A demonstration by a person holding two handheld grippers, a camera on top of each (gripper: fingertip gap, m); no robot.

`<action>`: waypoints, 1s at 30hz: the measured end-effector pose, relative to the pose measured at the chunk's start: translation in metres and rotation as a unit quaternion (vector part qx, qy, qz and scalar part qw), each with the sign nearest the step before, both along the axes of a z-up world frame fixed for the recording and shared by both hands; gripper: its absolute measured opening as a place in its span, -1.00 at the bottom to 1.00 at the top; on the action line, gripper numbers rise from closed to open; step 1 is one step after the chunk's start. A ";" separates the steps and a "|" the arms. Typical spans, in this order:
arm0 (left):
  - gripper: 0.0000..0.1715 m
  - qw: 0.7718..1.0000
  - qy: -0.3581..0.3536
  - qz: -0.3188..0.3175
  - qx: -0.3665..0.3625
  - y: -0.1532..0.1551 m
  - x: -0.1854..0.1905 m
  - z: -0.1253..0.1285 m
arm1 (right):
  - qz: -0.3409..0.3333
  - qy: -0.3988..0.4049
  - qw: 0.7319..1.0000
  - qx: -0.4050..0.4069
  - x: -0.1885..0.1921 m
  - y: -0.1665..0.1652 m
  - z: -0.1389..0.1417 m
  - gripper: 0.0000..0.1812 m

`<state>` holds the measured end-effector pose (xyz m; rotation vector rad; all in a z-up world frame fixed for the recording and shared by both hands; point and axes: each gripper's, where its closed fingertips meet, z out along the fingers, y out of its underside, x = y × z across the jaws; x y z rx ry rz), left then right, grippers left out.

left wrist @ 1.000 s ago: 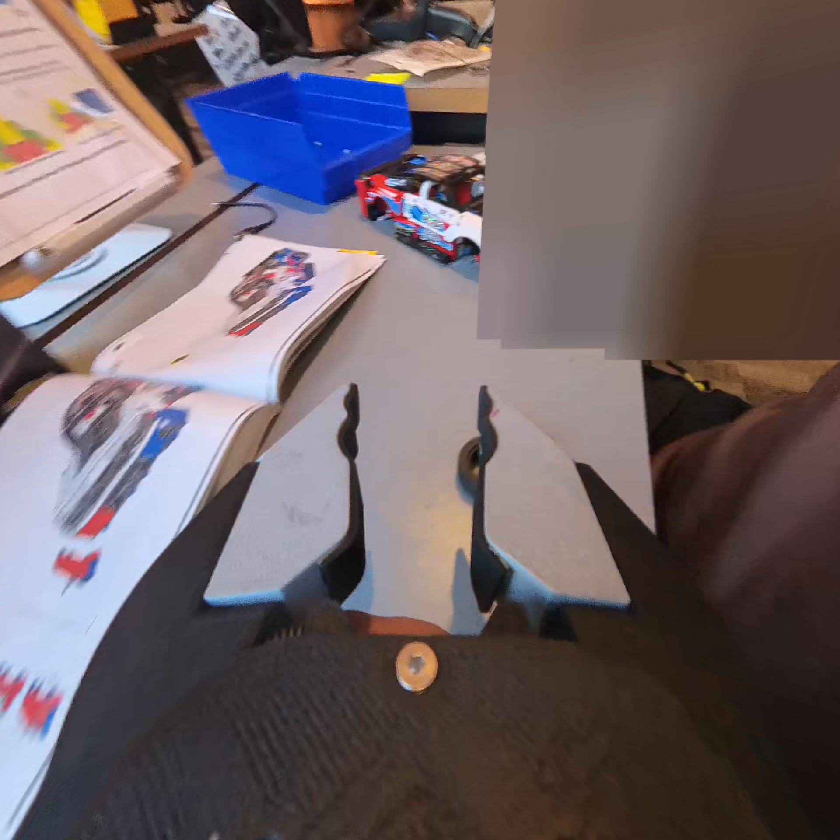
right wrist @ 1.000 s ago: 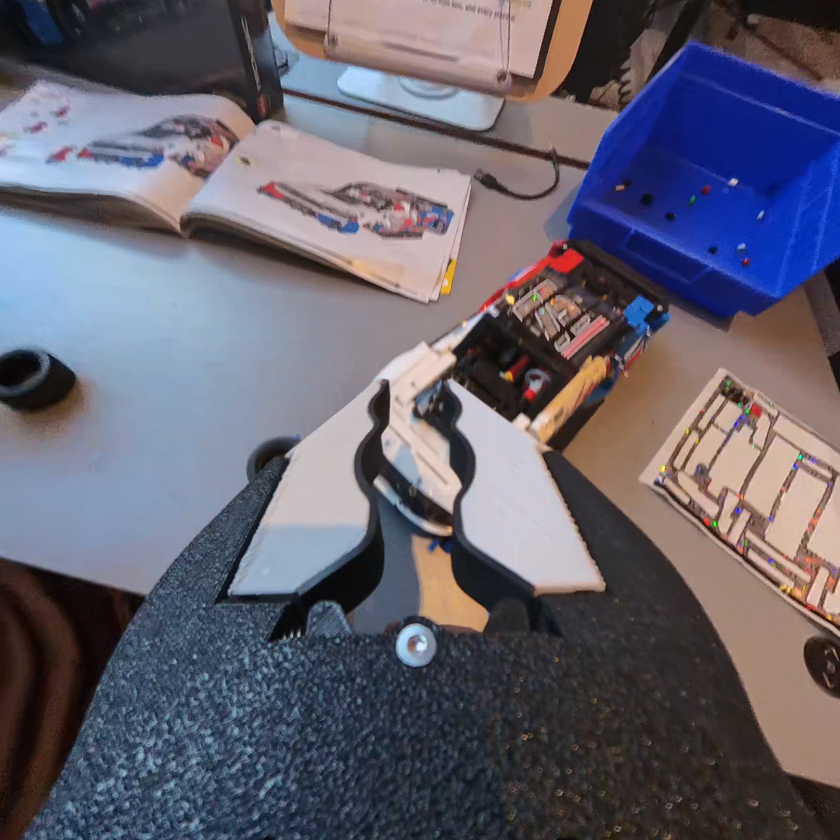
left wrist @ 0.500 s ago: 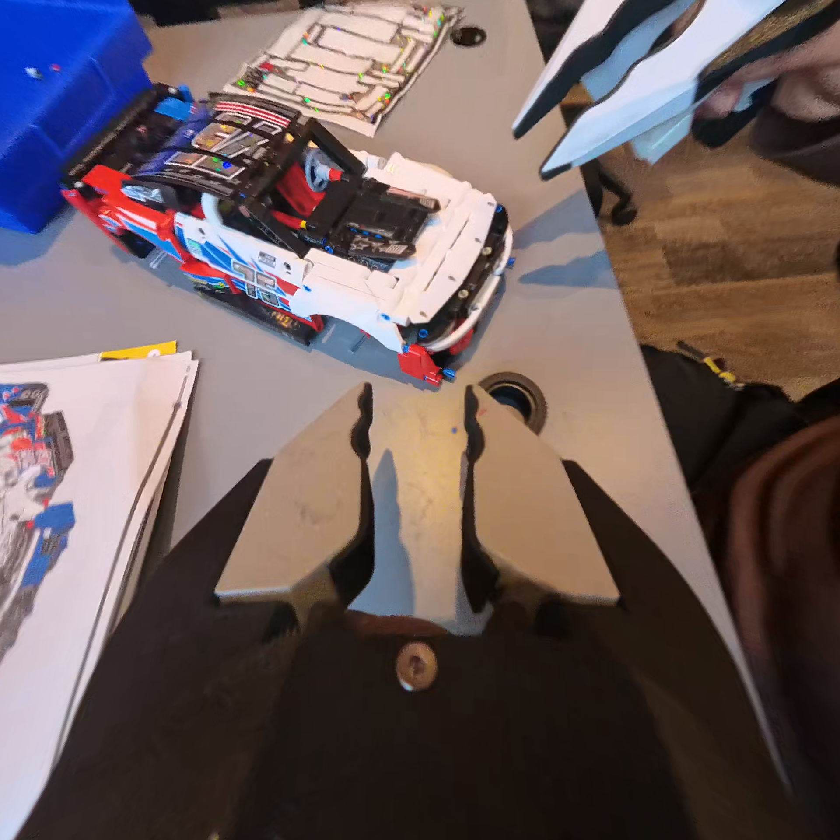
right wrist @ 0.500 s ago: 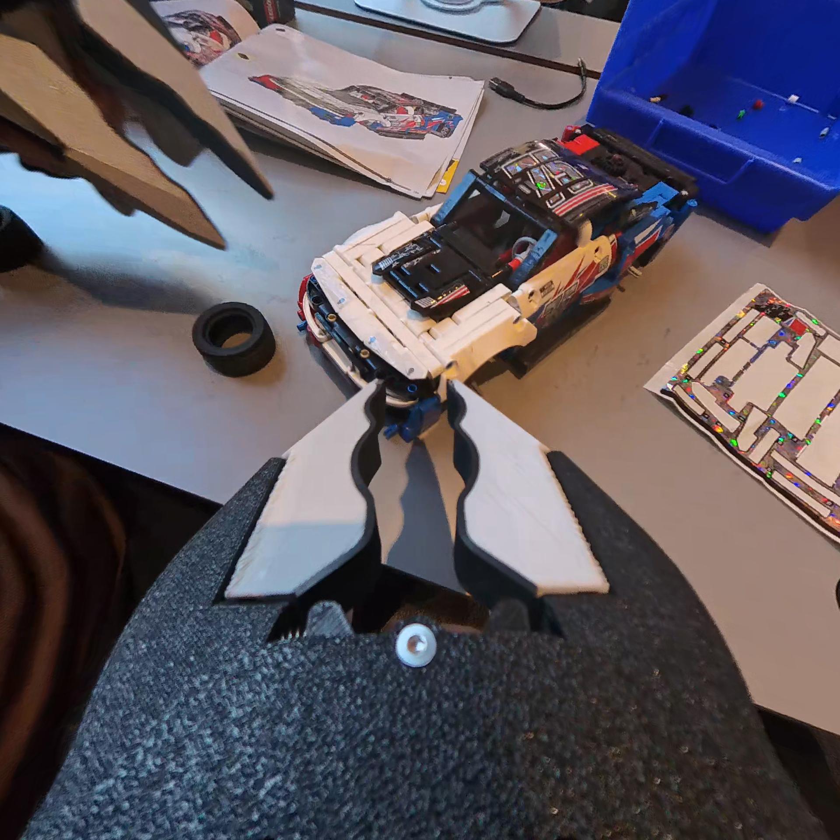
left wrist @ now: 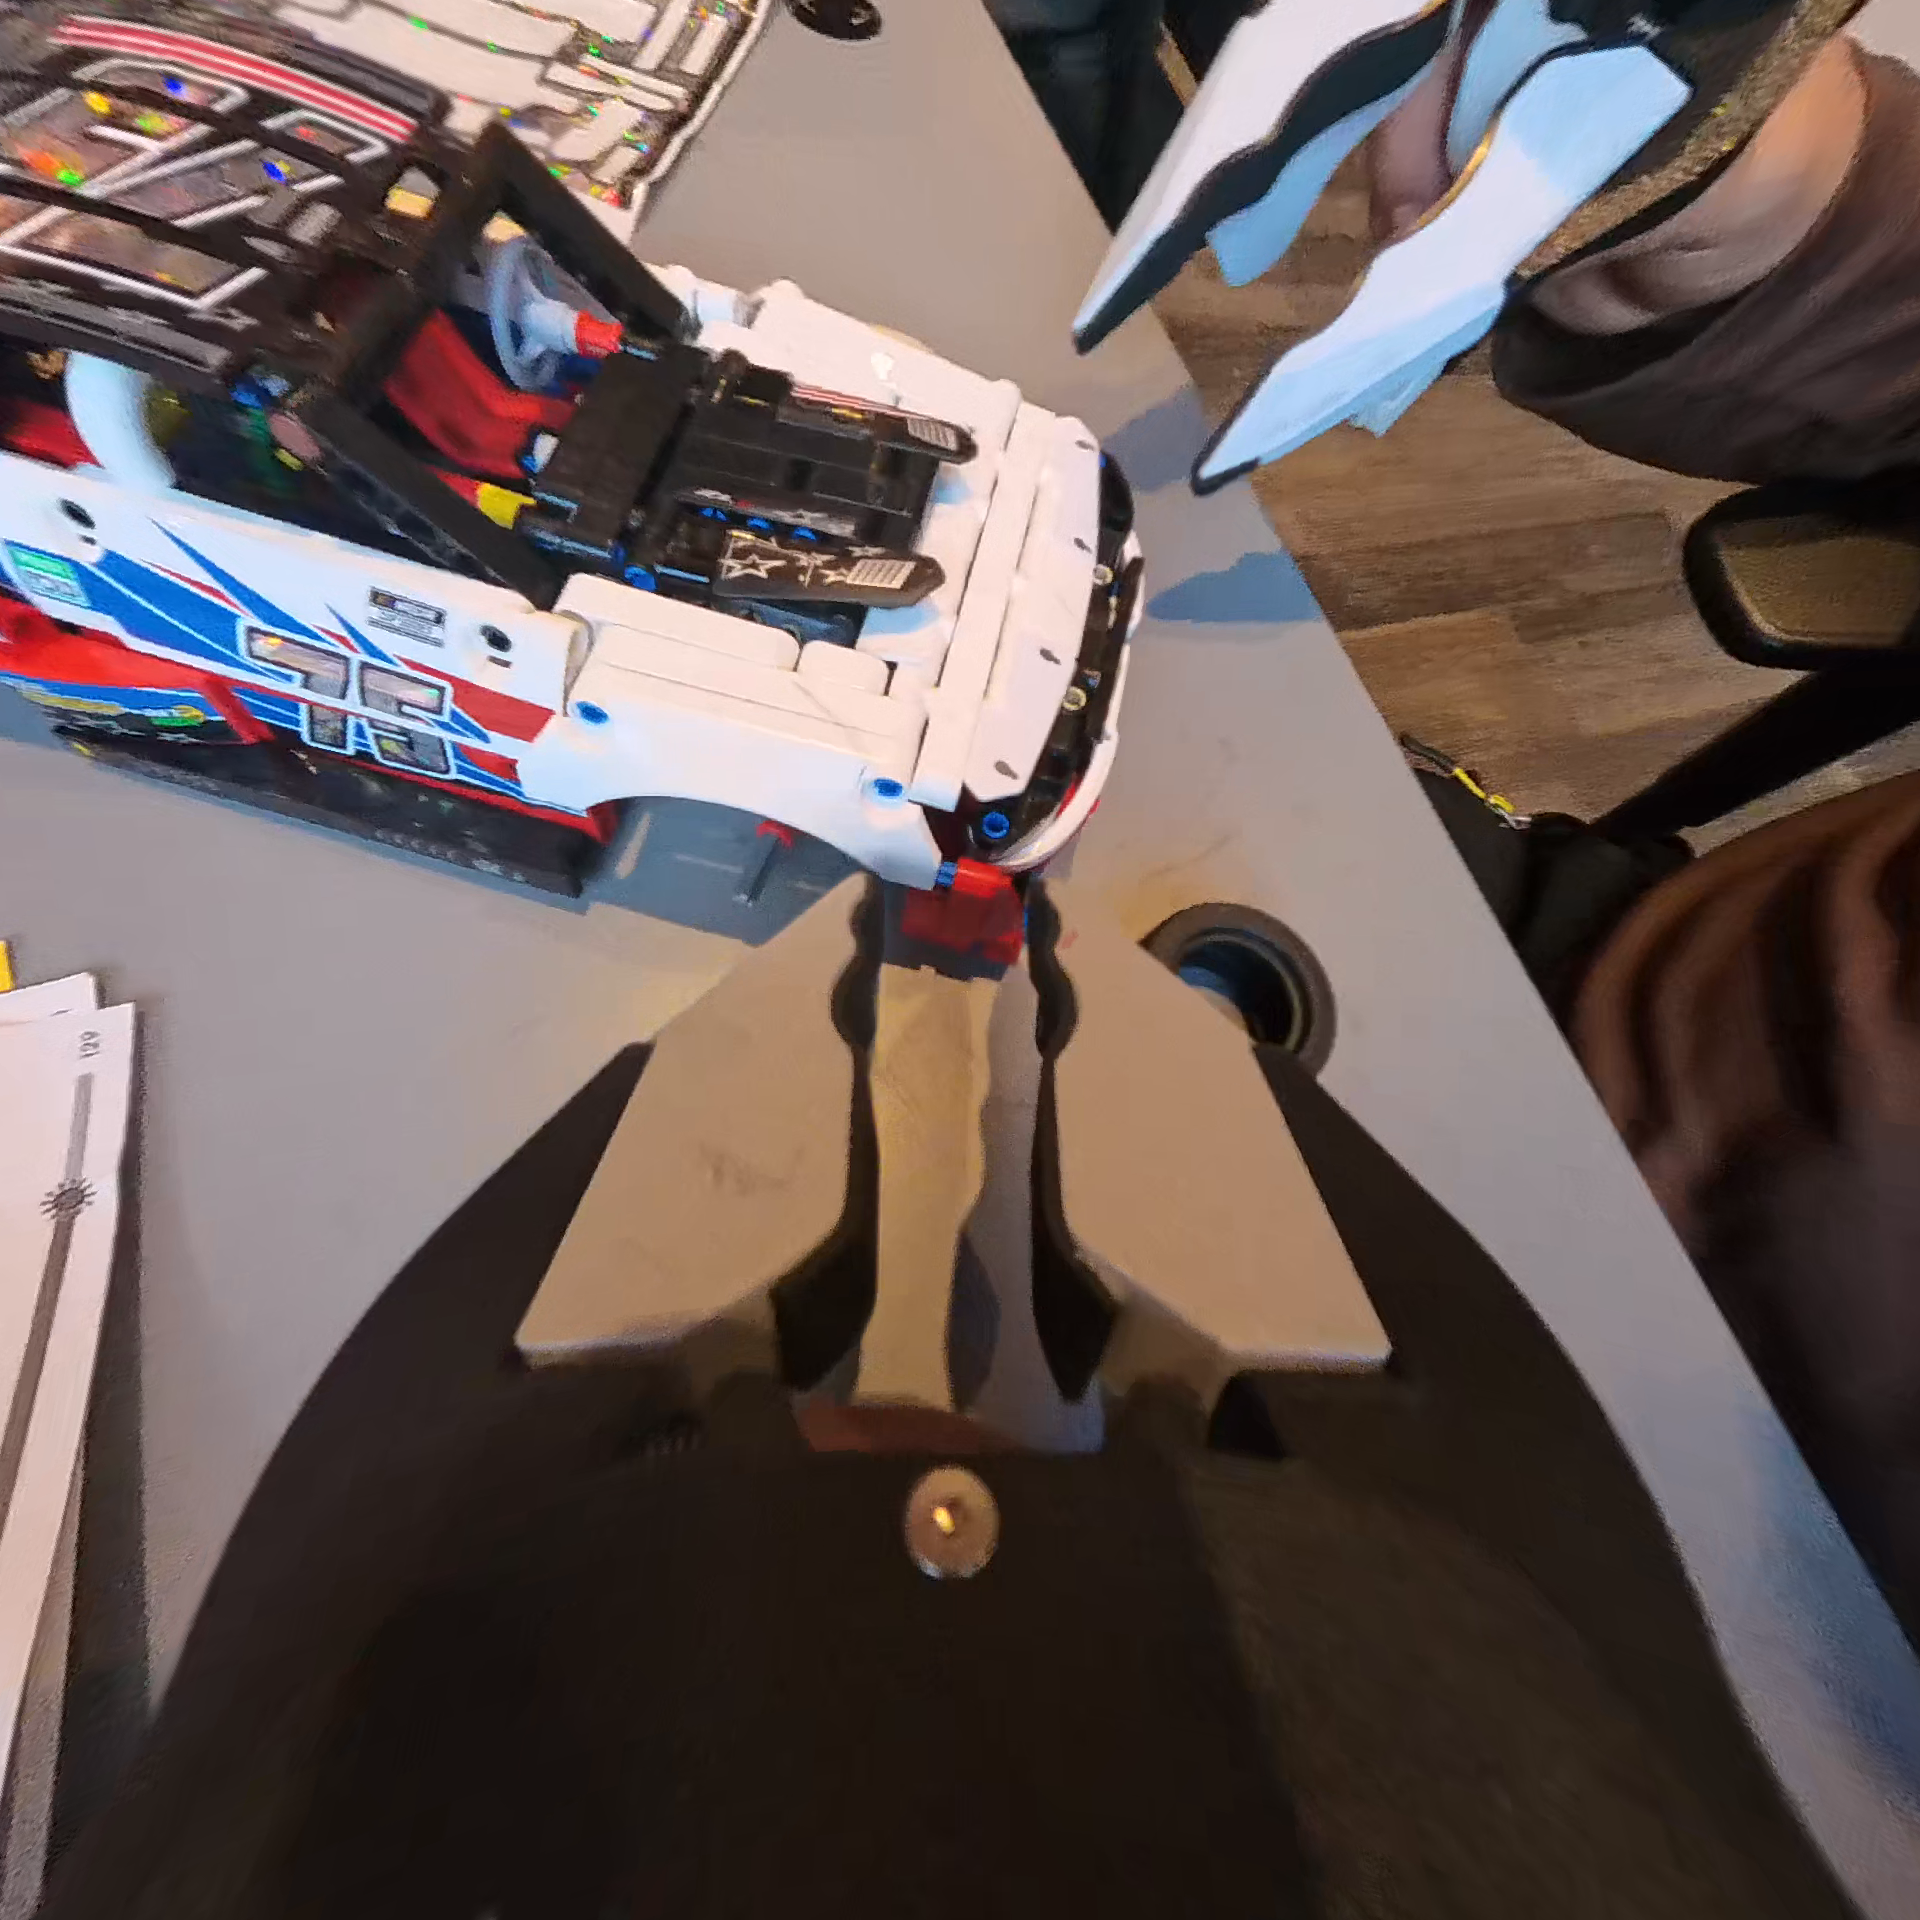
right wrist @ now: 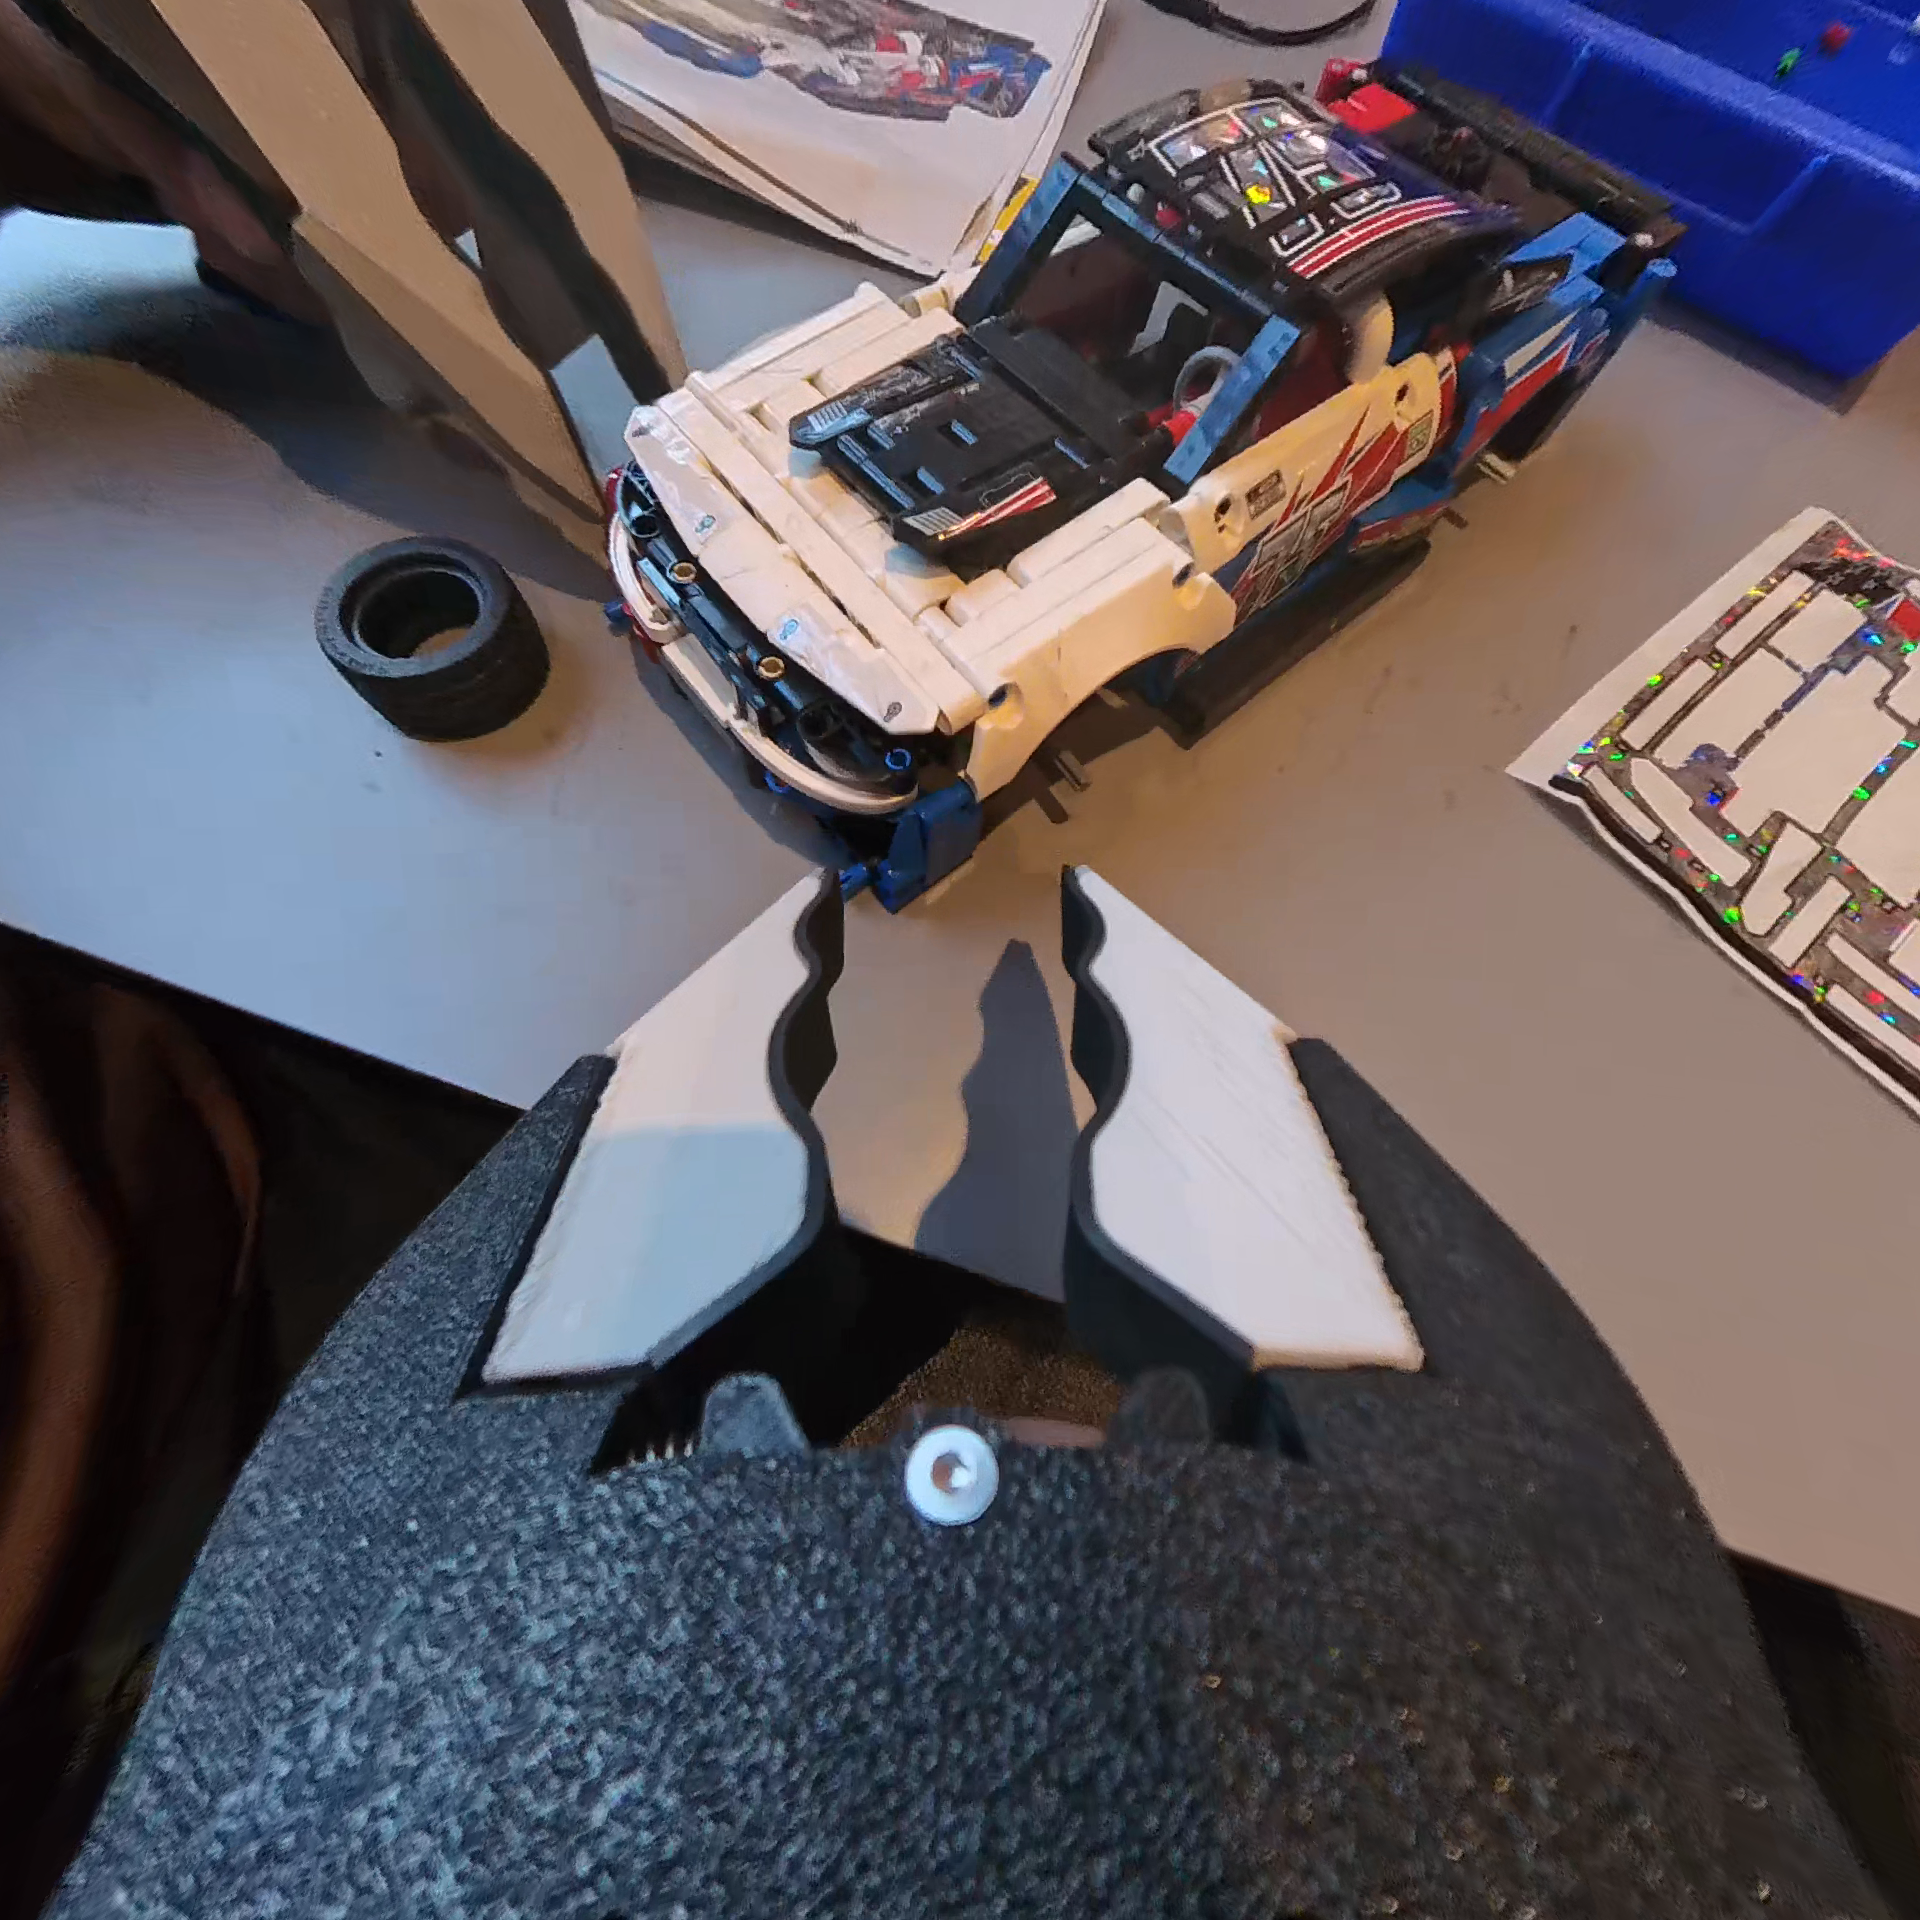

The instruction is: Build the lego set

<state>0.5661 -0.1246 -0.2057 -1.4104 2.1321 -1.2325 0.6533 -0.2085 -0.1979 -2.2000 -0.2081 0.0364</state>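
On the grey table (right wrist: 260, 831), a loose black tyre (right wrist: 434, 652) lies at nine o'clock of the lego car (right wrist: 1039, 540), near the left gripper (left wrist: 951, 914), whose jaws stand apart and empty at the nose's red corner. The right gripper (right wrist: 951, 894), at six o'clock, is likewise spread and empty; a sticker sheet (right wrist: 1766, 748) lies at three o'clock.

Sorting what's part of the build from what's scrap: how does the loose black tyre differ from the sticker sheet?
The tyre is a thick black ring lying on its side; the sticker sheet is flat, pale and glittery. The tyre sits by the lego car's nose; the sheet lies off its flank. Both rest loose on the grey table.
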 end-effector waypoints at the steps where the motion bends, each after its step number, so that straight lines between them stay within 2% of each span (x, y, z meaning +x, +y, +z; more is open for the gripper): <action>1: -0.73 1.000 -0.004 0.000 -0.001 0.000 0.001 0.000 | 0.000 -0.005 1.000 -0.003 0.001 0.002 -0.001 -0.55; 5: -0.75 1.000 -0.004 -0.002 -0.002 -0.004 -0.003 0.000 | 0.007 -0.032 0.999 -0.007 0.004 0.010 -0.002 -0.53; 11: -0.74 0.999 -0.025 -0.007 0.042 -0.009 -0.008 0.000 | 0.008 -0.045 0.998 -0.036 0.007 0.018 -0.009 -0.54; 15: -0.68 0.998 -0.038 -0.008 0.052 -0.010 -0.009 0.000 | -0.011 -0.068 0.996 -0.054 0.016 0.019 -0.008 -0.40; 18: -0.67 0.999 -0.024 -0.022 0.043 -0.015 -0.010 -0.002 | -0.036 -0.078 0.994 -0.066 0.026 0.018 -0.007 -0.37; 19: -0.76 0.999 -0.018 -0.032 0.039 -0.019 -0.011 -0.003 | -0.046 -0.083 0.993 -0.068 0.030 0.018 -0.007 -0.37; 25: -0.74 0.999 -0.017 -0.028 0.036 -0.027 -0.007 -0.006 | -0.087 -0.106 0.988 -0.076 0.045 0.020 -0.007 -0.44; 28: -0.74 1.000 -0.008 -0.019 0.010 -0.029 -0.006 -0.004 | -0.097 -0.104 0.987 -0.074 0.046 0.020 -0.008 -0.49; 30: -0.72 1.000 0.005 -0.010 0.027 -0.024 -0.006 -0.010 | -0.099 -0.104 0.987 -0.071 0.045 0.020 -0.008 -0.50</action>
